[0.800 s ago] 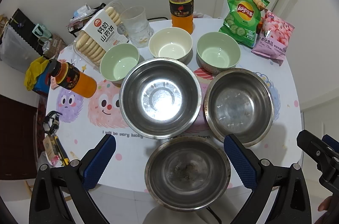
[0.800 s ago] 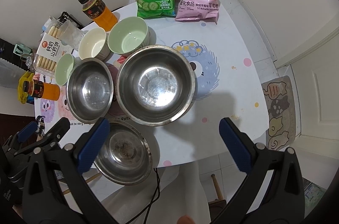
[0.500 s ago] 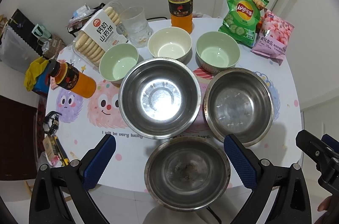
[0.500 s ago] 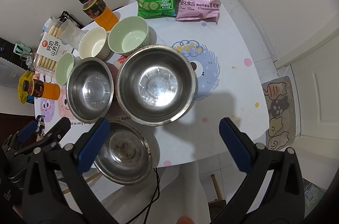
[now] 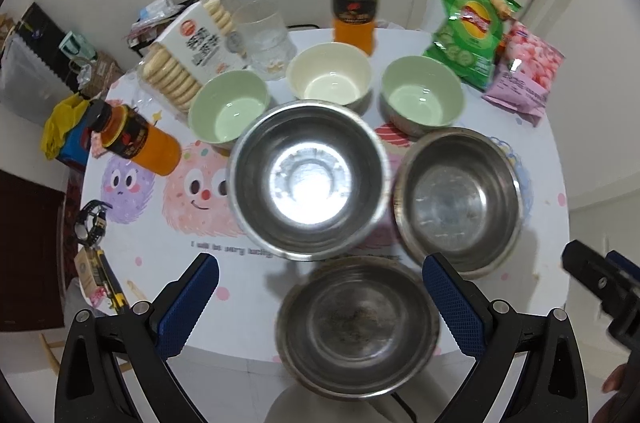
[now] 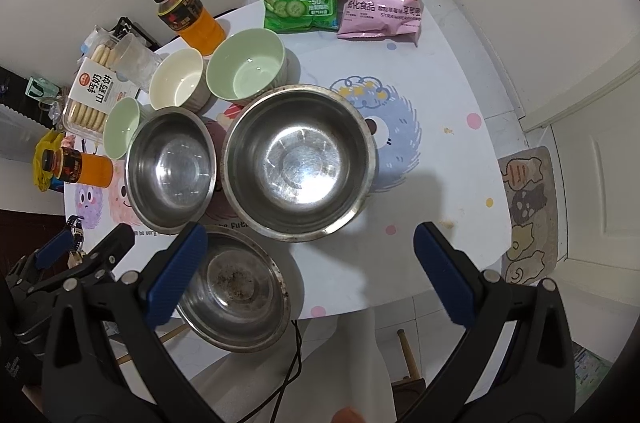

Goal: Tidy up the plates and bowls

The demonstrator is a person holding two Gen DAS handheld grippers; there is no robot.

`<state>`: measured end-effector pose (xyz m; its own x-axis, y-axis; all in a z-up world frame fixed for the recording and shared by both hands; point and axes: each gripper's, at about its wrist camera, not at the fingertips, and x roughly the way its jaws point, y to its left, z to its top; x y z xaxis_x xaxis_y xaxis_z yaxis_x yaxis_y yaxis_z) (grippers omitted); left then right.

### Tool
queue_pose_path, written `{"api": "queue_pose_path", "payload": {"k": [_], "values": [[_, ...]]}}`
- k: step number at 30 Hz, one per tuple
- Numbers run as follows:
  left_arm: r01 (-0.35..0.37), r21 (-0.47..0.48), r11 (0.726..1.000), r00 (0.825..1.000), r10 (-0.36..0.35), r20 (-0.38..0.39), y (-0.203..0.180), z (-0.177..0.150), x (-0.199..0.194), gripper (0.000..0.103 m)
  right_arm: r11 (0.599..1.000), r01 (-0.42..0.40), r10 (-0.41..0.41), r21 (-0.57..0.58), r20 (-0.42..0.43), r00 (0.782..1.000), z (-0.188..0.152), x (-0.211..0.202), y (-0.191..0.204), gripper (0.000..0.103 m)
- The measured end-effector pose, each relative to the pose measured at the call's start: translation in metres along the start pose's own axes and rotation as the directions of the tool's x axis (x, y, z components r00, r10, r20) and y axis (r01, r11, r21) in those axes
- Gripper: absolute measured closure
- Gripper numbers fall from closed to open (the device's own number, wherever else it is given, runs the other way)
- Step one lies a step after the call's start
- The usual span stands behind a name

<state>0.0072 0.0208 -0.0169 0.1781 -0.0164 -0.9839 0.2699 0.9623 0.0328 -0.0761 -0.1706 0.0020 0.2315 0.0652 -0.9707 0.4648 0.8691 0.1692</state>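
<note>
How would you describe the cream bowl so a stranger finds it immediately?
On the round table, three small bowls stand in a row behind the steel bowls. The cream bowl is the middle one, before the upright juice bottle; both its neighbours are pale green.

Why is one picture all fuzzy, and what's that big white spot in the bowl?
Left wrist view: smeared, blurry throughout; the white spot is lamp glare in the middle steel bowl. Right wrist view: sharper, milder glare in the large steel bowl, a dark shadow on the table.
</note>
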Motion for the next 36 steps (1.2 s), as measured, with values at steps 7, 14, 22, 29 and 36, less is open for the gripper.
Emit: {"api": "queue_pose_path", "payload": {"k": [7, 14, 22, 29, 36], "values": [[-0.092, -0.149, 0.985, 0.993, 0.101, 0.059, 0.07, 0.012, 0.021, 0.0, 0.988, -0.124, 0.121, -0.088, -0.041, 0.992, 0.028, 0.04, 0.047, 0.0], [-0.066, -0.233, 0.97, 0.997, 0.075, 0.032, 0.107, 0.031, 0.081, 0.0, 0.958, -0.158, 0.138, -0.238, -0.096, 0.986, 0.059, 0.113, 0.107, 0.0], [-0.042, -0.267, 0.963, 0.999, 0.046, 0.008, 0.111, 0.04, 0.123, 0.0, 0.93, -0.135, 0.103, -0.341, -0.11, 0.989, 0.082, 0.155, 0.134, 0.0], [-0.044, -0.255, 0.966, 0.999, 0.037, -0.031, 0.108, 0.049, 0.152, 0.003, 0.93, -0.142, 0.091, -0.338, -0.161, 0.983, 0.093, 0.186, 0.141, 0.0], [-0.048, -0.249, 0.967, 0.996, 0.029, -0.079, 0.106, 0.052, 0.169, 0.04, 0.923, -0.1, 0.045, -0.371, -0.156, 0.987, 0.091, 0.198, 0.146, 0.002]]}}
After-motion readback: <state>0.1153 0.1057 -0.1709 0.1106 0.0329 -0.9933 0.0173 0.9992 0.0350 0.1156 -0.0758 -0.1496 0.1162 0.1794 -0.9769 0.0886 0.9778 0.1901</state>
